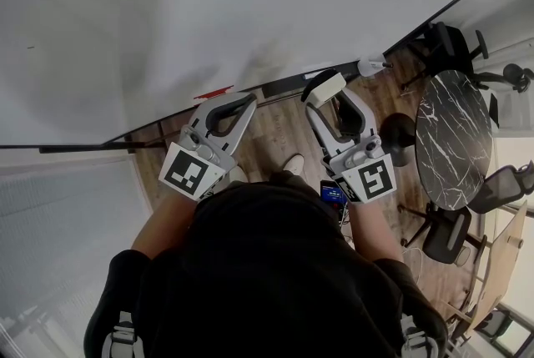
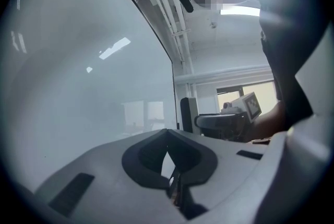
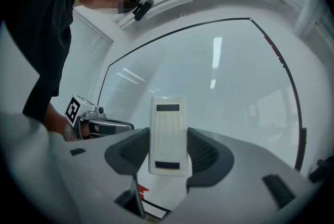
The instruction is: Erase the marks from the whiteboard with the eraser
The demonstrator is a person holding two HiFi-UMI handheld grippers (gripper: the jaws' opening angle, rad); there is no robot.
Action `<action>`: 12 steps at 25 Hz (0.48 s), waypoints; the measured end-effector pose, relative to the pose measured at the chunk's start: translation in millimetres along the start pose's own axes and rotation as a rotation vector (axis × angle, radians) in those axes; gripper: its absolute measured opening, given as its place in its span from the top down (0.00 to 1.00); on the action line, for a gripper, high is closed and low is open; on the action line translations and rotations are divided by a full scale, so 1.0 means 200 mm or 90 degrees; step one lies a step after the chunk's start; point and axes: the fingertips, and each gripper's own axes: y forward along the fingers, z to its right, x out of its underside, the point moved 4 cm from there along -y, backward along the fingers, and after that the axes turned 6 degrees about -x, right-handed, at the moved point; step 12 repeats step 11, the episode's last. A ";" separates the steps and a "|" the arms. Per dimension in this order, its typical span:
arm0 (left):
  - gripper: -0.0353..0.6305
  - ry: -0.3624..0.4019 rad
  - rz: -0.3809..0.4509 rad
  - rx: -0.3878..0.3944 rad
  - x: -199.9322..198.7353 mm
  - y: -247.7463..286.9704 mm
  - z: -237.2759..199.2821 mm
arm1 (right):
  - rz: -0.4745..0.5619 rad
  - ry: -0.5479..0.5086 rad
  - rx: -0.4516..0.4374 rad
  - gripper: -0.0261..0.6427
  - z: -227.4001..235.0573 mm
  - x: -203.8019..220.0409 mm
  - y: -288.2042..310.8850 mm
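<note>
Eraser (image 3: 167,134) clamped in my right tongs (image 1: 324,91), held close to the whiteboard (image 1: 209,6), evidently for wiping; board reads nearly clean. Left tongs (image 1: 246,103) closed on nothing, idle alongside.

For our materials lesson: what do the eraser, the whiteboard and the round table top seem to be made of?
Eraser: likely cream moulded plastic, matt, ribbed back.
Whiteboard: glossy white coated panel; mirrors ceiling lights.
Round table top: dark with white veins; marble or marble-look laminate.
</note>
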 end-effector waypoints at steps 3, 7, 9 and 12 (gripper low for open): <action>0.94 0.004 0.003 0.003 0.00 0.00 0.00 | 0.000 0.002 0.001 0.63 0.00 0.00 0.00; 0.94 -0.002 -0.003 -0.001 0.00 0.00 0.00 | 0.001 0.001 -0.001 0.63 -0.01 -0.01 -0.01; 0.94 -0.002 -0.004 -0.001 0.00 0.00 0.00 | 0.001 0.002 0.000 0.63 -0.01 0.00 -0.01; 0.94 0.000 -0.006 -0.002 0.00 0.00 0.00 | -0.001 0.004 0.001 0.63 -0.01 0.00 -0.01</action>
